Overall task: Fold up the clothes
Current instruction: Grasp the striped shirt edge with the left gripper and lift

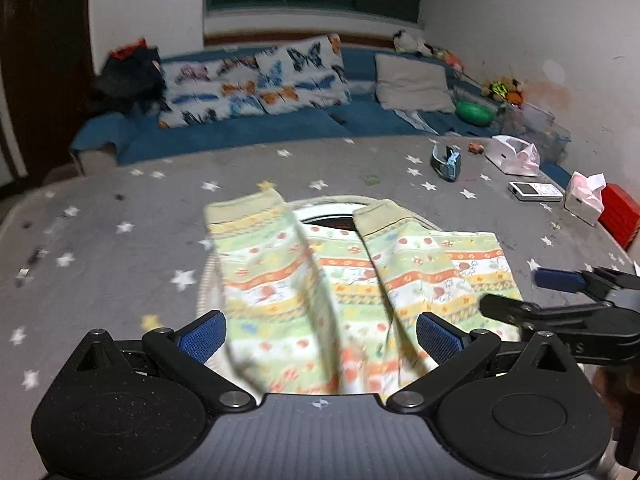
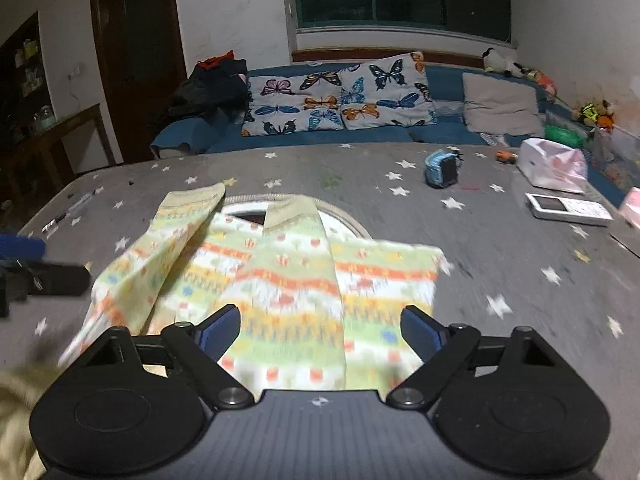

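A child's patterned garment (image 1: 340, 280) in green, orange and yellow stripes lies on the grey star-print table (image 1: 120, 200), both sleeves folded in over its body, cuffs pointing away. It also shows in the right wrist view (image 2: 280, 280). My left gripper (image 1: 320, 336) is open, its blue pads either side of the garment's near edge, holding nothing. My right gripper (image 2: 320, 332) is open over the same near edge, further right. The right gripper's fingers (image 1: 560, 280) show at the left view's right edge; the left gripper (image 2: 40, 268) shows at the right view's left edge.
A round white object (image 2: 344, 220) lies under the garment. On the table's far right are a blue tape dispenser (image 2: 442, 170), a white plastic bag (image 2: 552, 164), a white device (image 2: 568, 208), a tissue box (image 1: 584, 196) and a red box (image 1: 620, 212). A blue sofa (image 2: 320, 132) stands behind.
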Demonstrator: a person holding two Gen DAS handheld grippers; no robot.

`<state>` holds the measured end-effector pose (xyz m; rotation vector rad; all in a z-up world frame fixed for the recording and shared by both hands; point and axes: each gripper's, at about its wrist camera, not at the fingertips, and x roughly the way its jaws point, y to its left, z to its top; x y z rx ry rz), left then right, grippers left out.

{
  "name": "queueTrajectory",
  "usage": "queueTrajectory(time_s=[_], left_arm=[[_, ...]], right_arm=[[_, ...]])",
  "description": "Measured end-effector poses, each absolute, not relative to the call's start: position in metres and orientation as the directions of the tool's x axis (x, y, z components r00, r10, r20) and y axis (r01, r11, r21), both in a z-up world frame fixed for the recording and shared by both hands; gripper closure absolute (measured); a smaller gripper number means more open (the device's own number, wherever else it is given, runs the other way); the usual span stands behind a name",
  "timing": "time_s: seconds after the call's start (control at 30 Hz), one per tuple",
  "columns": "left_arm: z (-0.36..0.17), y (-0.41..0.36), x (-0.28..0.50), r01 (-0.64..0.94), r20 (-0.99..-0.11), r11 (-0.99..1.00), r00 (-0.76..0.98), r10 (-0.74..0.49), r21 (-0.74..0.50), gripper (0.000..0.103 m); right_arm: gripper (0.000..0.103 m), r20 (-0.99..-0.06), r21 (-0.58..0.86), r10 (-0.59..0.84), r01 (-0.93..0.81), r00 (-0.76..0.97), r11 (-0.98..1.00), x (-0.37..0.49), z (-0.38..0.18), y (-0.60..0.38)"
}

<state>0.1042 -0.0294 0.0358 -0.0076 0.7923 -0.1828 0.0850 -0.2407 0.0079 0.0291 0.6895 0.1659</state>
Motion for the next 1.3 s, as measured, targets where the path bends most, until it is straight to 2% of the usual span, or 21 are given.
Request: queueTrajectory(time_s=[0.1,0.17,0.23,0.4,0.5,0.57,0.6,0.67,0.77,1.0,1.23,1.3], left_arm=[[0.026,-0.034,0.131,0.161,-0.729,0.985,0.665,-0.159,-0.068,0.003],[0.019,-0.036,0.146,0.164,-0.741,0.985,0.653,-0.153,-0.059,0.012],[0.013,-0.037,0.159,0.165,-0.752,0.985,0.642,-0.15,-0.055,0.017],[-0.004,-0.04,0.178,0.184,-0.778,0.982,0.609,-0.151,-0.046,0.026],[-0.012,-0.038,0.182,0.19,-0.794,0.981,0.588,-0.153,-0.047,0.036],[-0.018,-0.036,0.184,0.194,-0.805,0.98,0.573,-0.155,-0.05,0.052],[-0.02,-0.035,0.184,0.196,-0.809,0.979,0.566,-0.155,-0.051,0.056],[-0.023,-0.03,0.182,0.193,-0.813,0.98,0.563,-0.149,-0.046,0.078],[-0.023,-0.021,0.176,0.175,-0.808,0.983,0.57,-0.15,-0.06,0.093],[-0.009,0.007,0.144,0.098,-0.772,0.992,0.622,-0.127,-0.084,0.099],[0.005,0.054,0.086,-0.032,-0.741,0.994,0.67,-0.054,-0.101,0.102],[0.004,0.067,0.064,-0.071,-0.734,0.992,0.678,-0.028,-0.104,0.102]], right_arm=[[0.023,-0.643,0.104,0.185,-0.155,0.743,0.982,0.114,0.005,-0.24],[0.025,-0.646,0.105,0.188,-0.158,0.74,0.982,0.132,0.002,-0.239],[0.031,-0.649,0.105,0.19,-0.16,0.737,0.981,0.15,0.0,-0.238],[0.04,-0.661,0.144,0.215,-0.16,0.719,0.977,0.191,-0.012,-0.234],[0.048,-0.675,0.157,0.223,-0.159,0.703,0.975,0.212,-0.021,-0.23],[0.059,-0.686,0.166,0.23,-0.159,0.69,0.973,0.22,-0.027,-0.229],[0.068,-0.689,0.176,0.239,-0.162,0.685,0.971,0.222,-0.03,-0.229],[0.077,-0.688,0.2,0.258,-0.165,0.678,0.966,0.222,-0.031,-0.229],[0.09,-0.666,0.22,0.263,-0.154,0.698,0.963,0.212,-0.023,-0.237],[0.099,-0.614,0.265,0.272,-0.13,0.741,0.955,0.188,-0.003,-0.254],[0.1,-0.58,0.26,0.239,-0.102,0.779,0.96,0.15,0.023,-0.277],[0.096,-0.585,0.246,0.244,-0.118,0.773,0.962,0.141,0.026,-0.275]])
